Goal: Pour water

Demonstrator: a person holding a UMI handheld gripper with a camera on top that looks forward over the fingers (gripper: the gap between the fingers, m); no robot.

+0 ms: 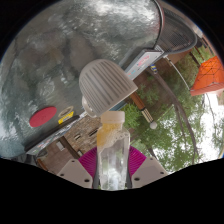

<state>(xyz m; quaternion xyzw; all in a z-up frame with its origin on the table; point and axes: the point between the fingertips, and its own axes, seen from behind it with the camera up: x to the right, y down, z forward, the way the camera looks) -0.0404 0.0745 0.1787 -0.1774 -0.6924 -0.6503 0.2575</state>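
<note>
A small clear bottle [113, 150] is held upright between the jaws of the gripper [112, 166], both pink pads [88, 160] pressed to its sides. Just beyond it a ribbed white cap or lid [106, 84] is seen; the receiving vessel cannot be made out. For a clean pour, the bottle should probably be tilted slowly and the grip kept firm.

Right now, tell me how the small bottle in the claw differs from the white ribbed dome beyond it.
The small bottle is clear, while the ribbed dome is opaque white. The bottle is narrow and stands upright; the dome is broad, rounded and tilted. The bottle sits between the pink pads of the claw, which press on it at both sides; the dome lies beyond the claw, untouched. Both are pale.
</note>
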